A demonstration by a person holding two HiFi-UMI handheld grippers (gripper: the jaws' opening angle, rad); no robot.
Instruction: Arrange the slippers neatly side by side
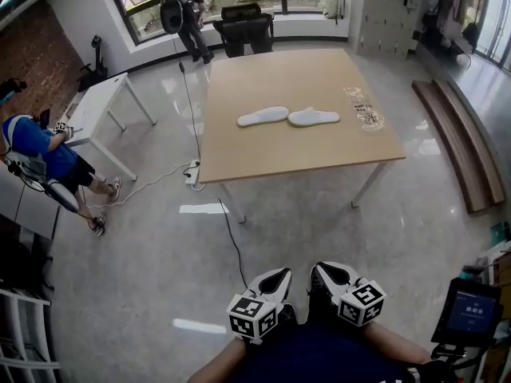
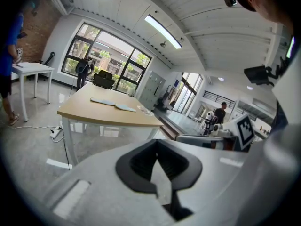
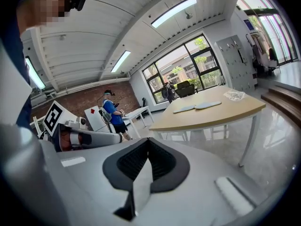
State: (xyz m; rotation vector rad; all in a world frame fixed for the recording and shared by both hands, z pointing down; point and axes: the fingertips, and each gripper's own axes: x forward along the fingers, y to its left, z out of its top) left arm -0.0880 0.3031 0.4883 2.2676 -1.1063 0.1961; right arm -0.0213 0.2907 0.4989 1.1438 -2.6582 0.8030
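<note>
Left tongs (image 1: pixel 274 279) and right tongs (image 1: pixel 329 273): both sitting fully closed, gripping nothing, resting close to body, likely idling before approach. One slipper (image 1: pixel 263 116) and other slipper (image 1: pixel 313 117) lying end to end on bench (image 1: pixel 303 158), far ahead of tongs. Arranging apparently not started.

I see white slippers (image 1: pixel 313 117) on the tan wood-grain table (image 1: pixel 295 154); left of the table, a blue shirt (image 1: pixel 32 144) and red-brown brick wall (image 1: pixel 36 58).

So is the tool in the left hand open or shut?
Shut. In the left gripper view, the grey left tool has its two jaws pressed together along one seam, with nothing between them.
</note>
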